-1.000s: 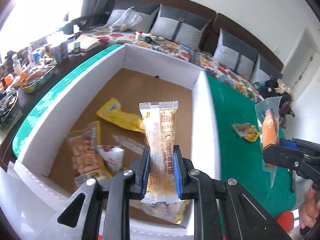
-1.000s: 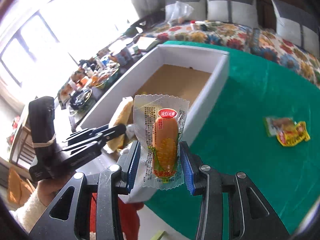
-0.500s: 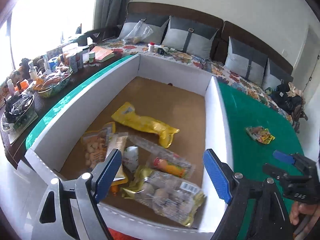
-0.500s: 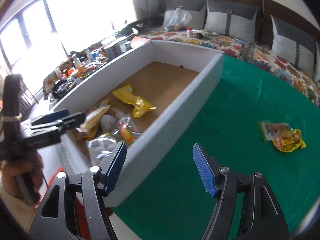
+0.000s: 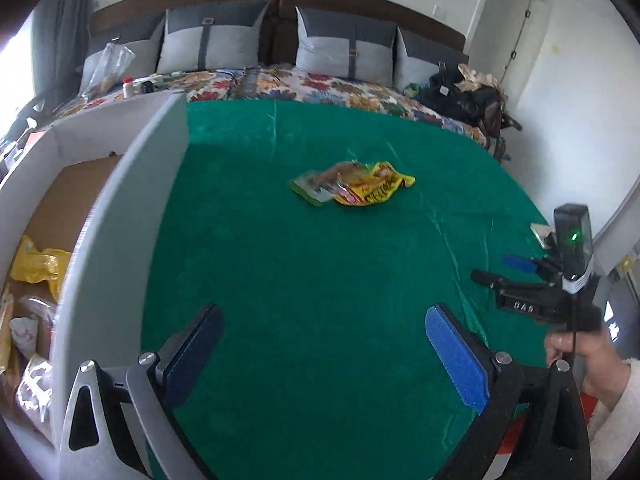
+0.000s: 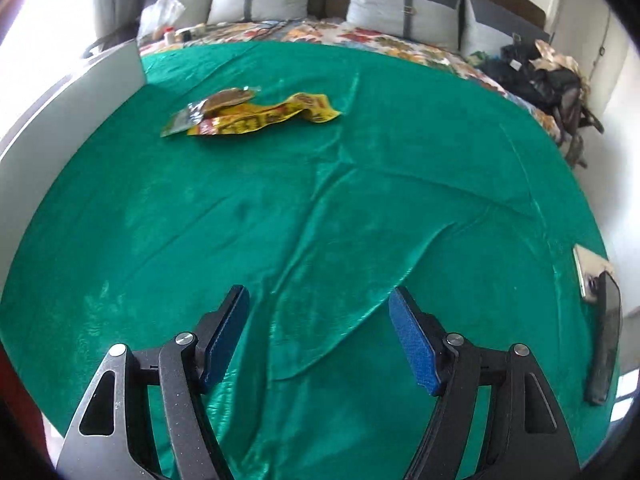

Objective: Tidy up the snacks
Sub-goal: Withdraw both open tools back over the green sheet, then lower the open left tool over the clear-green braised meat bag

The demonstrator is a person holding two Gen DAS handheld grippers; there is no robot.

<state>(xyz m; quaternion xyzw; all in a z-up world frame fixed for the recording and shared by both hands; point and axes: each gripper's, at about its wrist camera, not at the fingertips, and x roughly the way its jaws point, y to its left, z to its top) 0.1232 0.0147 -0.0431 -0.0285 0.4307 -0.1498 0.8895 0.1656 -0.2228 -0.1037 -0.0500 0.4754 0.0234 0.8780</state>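
Box [image 5: 120, 208] sitting at left edge of counter [image 5: 320, 280], several snacks already lying inside.

Left tongs [image 5: 320, 354] hanging released, empty, over green cloth just beside box wall.

Last two packets lying overlapped mid-counter: green packet [image 6: 188, 118] on box side, yellow packet [image 6: 264, 114] half on top.

Right tongs [image 6: 318, 334] also released, empty, well short of pile.

Advice: taking yellow first since it's overlapping green; pinching crimped end, jaws across width; lifting clear before swinging over box wall.

Your left camera looks from low over the table [image 5: 304, 280] beside the box [image 5: 120, 216] toward the sofa [image 5: 280, 40]; your right camera faces likewise; both share the snacks [image 5: 352, 186] [image 6: 248, 114].
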